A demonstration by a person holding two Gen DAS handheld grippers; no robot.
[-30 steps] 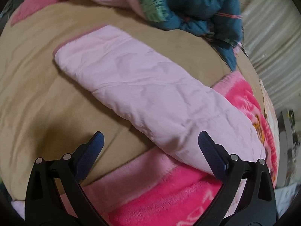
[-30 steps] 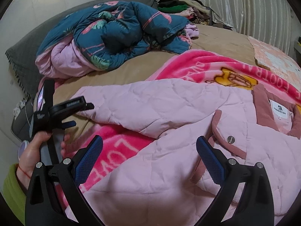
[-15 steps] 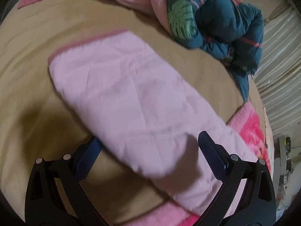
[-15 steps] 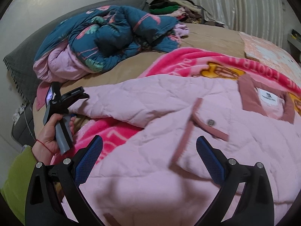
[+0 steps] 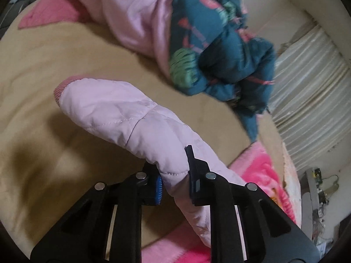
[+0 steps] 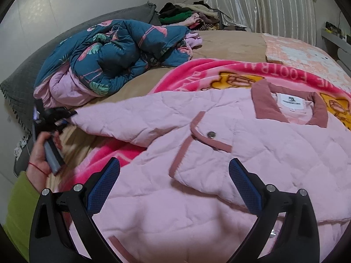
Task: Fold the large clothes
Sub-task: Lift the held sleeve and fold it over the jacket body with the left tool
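Observation:
A pale pink quilted jacket [image 6: 241, 153] with a dusty-rose collar lies spread on the bed. Its sleeve [image 5: 122, 109] stretches out to the left over the tan sheet. My left gripper [image 5: 174, 175] is closing and its pads are pressing on the middle of that sleeve, which arches up off the sheet. In the right wrist view the left gripper [image 6: 54, 116] shows at the sleeve's end, held by a hand [image 6: 41, 153] in a green sleeve. My right gripper [image 6: 173, 168] hovers open over the jacket's front, near a snap-buttoned pocket flap [image 6: 210, 140], with nothing between its fingers.
A bright pink blanket [image 6: 197, 74] lies under the jacket. A bunched teal flamingo-print duvet [image 6: 114, 52] sits at the back left against a grey pillow [image 6: 19, 81]. A heap of clothes [image 6: 188, 15] and curtains [image 6: 263, 4] stand behind. Bare tan sheet [image 5: 43, 70] lies left of the sleeve.
The left gripper went from wide open to shut on the sleeve and raised it off the sheet. The right gripper slid across the jacket's front and stayed open.

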